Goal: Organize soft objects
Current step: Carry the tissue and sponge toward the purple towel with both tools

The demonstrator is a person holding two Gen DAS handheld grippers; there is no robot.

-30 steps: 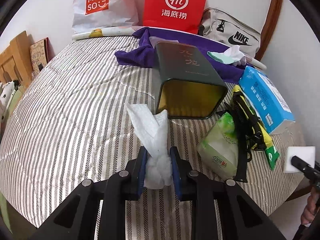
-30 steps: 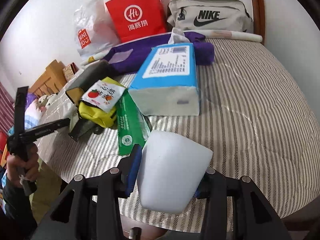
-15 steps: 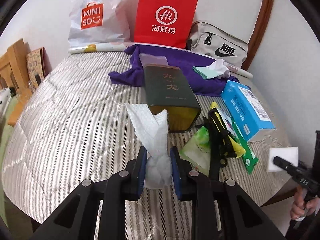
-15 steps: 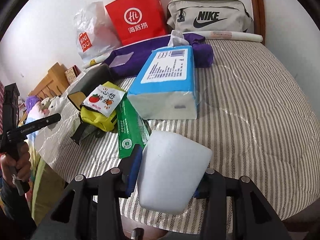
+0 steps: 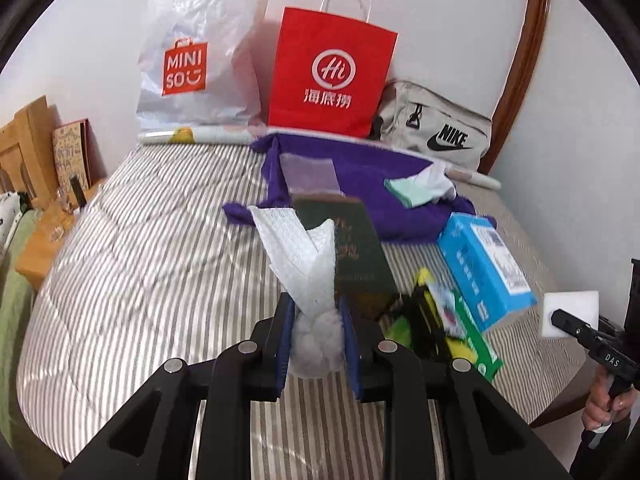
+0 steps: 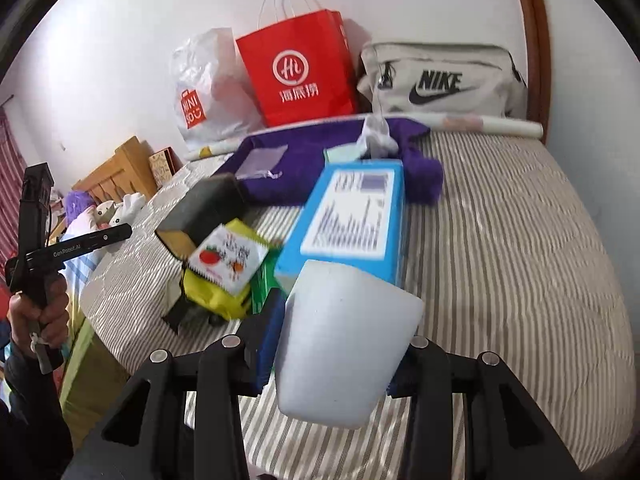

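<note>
My left gripper [image 5: 318, 314] is shut on a white paper tissue [image 5: 304, 256], held above the striped bed. My right gripper [image 6: 340, 320] is shut on a white sponge block [image 6: 344, 340], held over the bed's near edge; the block also shows in the left wrist view [image 5: 570, 312]. A dark green tin box [image 5: 352, 252] lies on its side in front of the left gripper, with its open gold end showing in the right wrist view [image 6: 208, 212]. A purple cloth [image 5: 360, 176] lies at the back.
A blue tissue pack [image 6: 352, 216], a yellow pouch [image 6: 216, 284], a wet-wipe packet [image 6: 228, 256] and a green packet [image 5: 472, 332] lie by the tin. A red paper bag [image 5: 332, 76], a Miniso bag [image 5: 192, 60] and a Nike bag [image 6: 436, 80] stand against the wall.
Both grippers have pulled back and risen from the bed, so the tin and packets look smaller and farther. Each gripper keeps its hold.
</note>
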